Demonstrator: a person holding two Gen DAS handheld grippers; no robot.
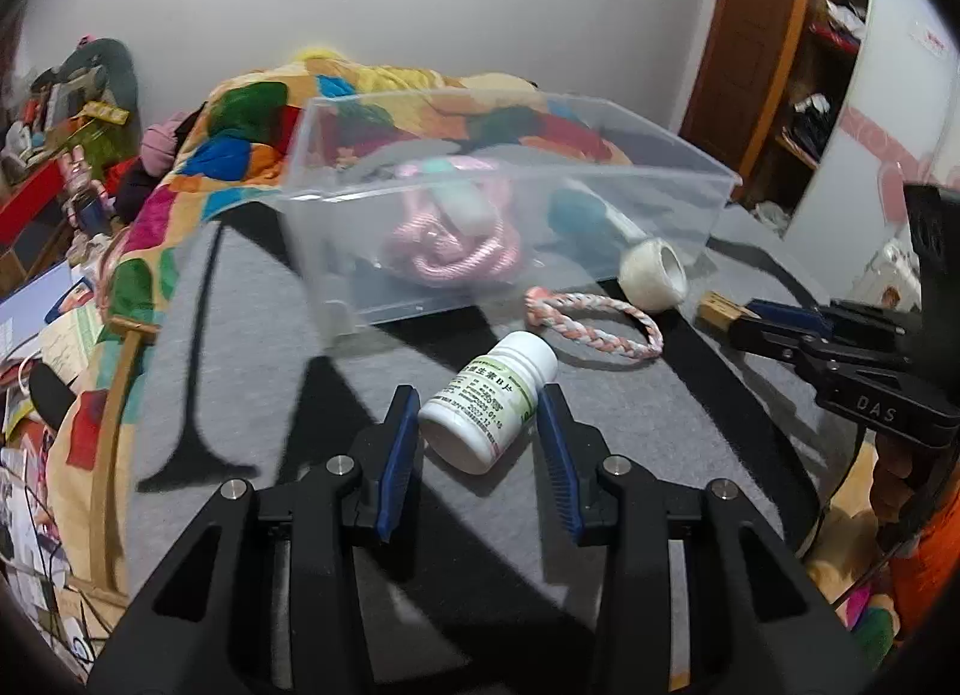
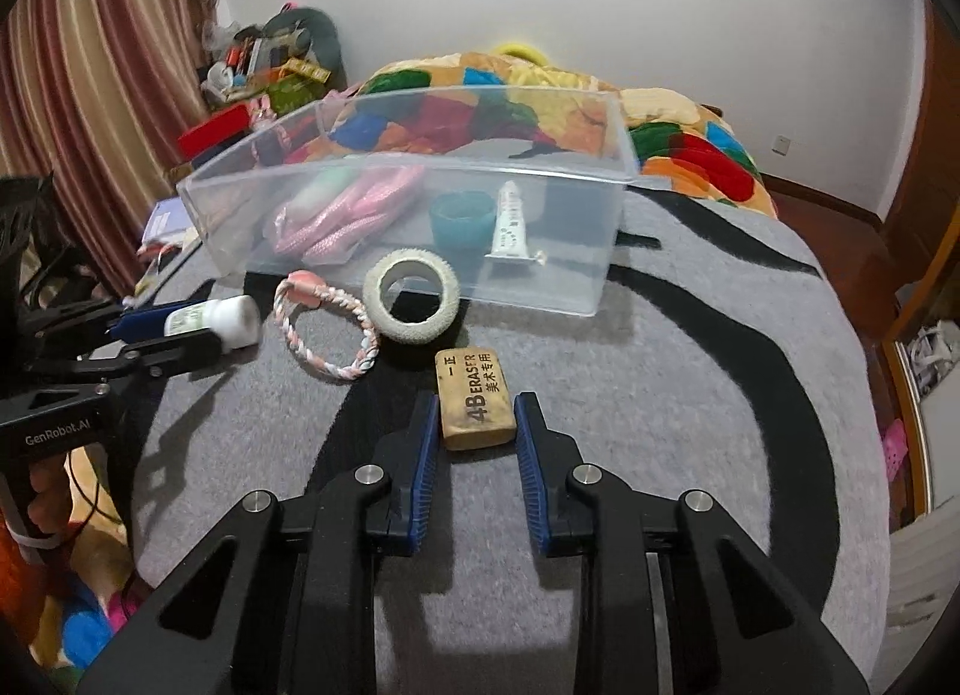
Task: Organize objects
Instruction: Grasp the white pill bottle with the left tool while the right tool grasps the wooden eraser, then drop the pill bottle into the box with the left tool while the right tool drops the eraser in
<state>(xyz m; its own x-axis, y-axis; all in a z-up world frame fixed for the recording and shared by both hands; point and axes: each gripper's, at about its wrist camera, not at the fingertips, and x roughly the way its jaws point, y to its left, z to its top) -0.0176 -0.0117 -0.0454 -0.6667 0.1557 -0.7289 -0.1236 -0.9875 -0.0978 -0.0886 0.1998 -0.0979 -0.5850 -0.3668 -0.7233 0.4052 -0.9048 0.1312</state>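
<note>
A white pill bottle (image 1: 489,400) lies on its side on the grey rug, between the open jaws of my left gripper (image 1: 478,401); it also shows in the right wrist view (image 2: 217,322). A tan 4B eraser (image 2: 477,398) lies between the open jaws of my right gripper (image 2: 475,407); the left wrist view shows its end (image 1: 720,308). A pink-white braided ring (image 2: 327,335) and a white tape roll (image 2: 413,299) lie in front of a clear plastic bin (image 2: 576,251). The bin holds pink rope (image 2: 348,215), a teal cup (image 2: 463,218) and a white tube (image 2: 509,221).
A colourful blanket (image 1: 240,155) is bunched behind the bin. Clutter (image 1: 54,113) sits at the left beside the bed, and a wooden door and shelves (image 1: 774,35) stand at the right. The grey rug with black stripes (image 2: 690,383) covers the surface.
</note>
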